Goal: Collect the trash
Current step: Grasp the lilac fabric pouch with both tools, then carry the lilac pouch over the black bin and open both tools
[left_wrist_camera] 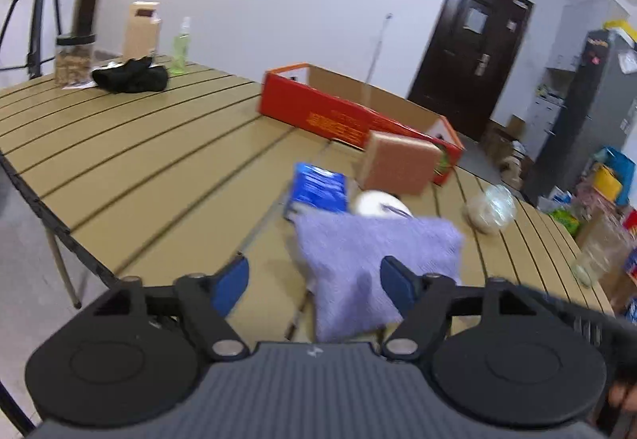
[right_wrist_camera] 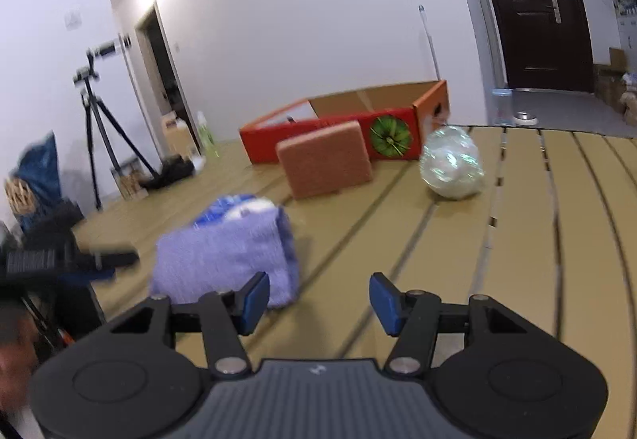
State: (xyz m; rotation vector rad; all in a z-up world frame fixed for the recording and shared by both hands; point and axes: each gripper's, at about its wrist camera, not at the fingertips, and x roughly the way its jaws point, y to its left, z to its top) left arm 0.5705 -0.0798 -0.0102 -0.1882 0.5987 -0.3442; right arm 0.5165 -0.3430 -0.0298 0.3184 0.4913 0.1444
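A purple cloth (left_wrist_camera: 370, 263) (right_wrist_camera: 227, 259) lies on the tan slatted table (left_wrist_camera: 139, 168) (right_wrist_camera: 557, 240). Behind it sit a blue packet (left_wrist_camera: 318, 188) (right_wrist_camera: 223, 208), a white round object (left_wrist_camera: 378, 204), an upright brown pad (left_wrist_camera: 398, 168) (right_wrist_camera: 326, 164) and a crumpled clear plastic ball (left_wrist_camera: 491, 208) (right_wrist_camera: 452, 168). An open red cardboard box (left_wrist_camera: 330, 112) (right_wrist_camera: 338, 132) stands at the far side. My left gripper (left_wrist_camera: 314, 279) is open and empty just above the cloth's near edge. My right gripper (right_wrist_camera: 318, 297) is open and empty over bare table, right of the cloth.
A black cloth (left_wrist_camera: 131, 76), a jar (left_wrist_camera: 73, 58), a green spray bottle (left_wrist_camera: 181, 48) and a brown carton (left_wrist_camera: 141, 28) stand at the table's far left corner. A tripod (right_wrist_camera: 95, 120) stands on the floor. Clutter (left_wrist_camera: 597, 200) lies beyond the right edge.
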